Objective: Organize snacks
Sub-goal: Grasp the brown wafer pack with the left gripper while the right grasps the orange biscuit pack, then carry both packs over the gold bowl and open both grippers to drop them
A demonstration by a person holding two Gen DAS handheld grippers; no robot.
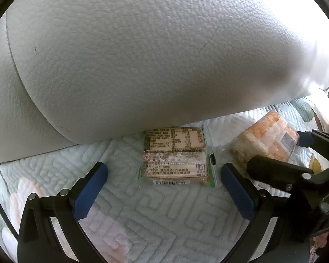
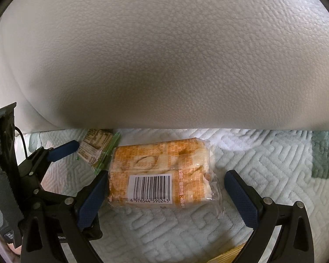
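The left hand-held gripper stands wide open around a small green-edged snack pack lying on the quilted cover, untouched. The right hand-held gripper is open too, its left pad beside an orange bread pack.

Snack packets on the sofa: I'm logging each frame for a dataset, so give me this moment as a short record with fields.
surface: quilted cover below a pale leather cushion
packet 1: green-edged biscuit packet, printed back up, flat
packet 2: orange bread packet, barcode up, flat
layout: the two lie side by side, biscuit packet tucked partly under the cushion
left gripper: open, astride the biscuit packet, not gripping
right gripper: open, astride the bread packet; left pad at its edge
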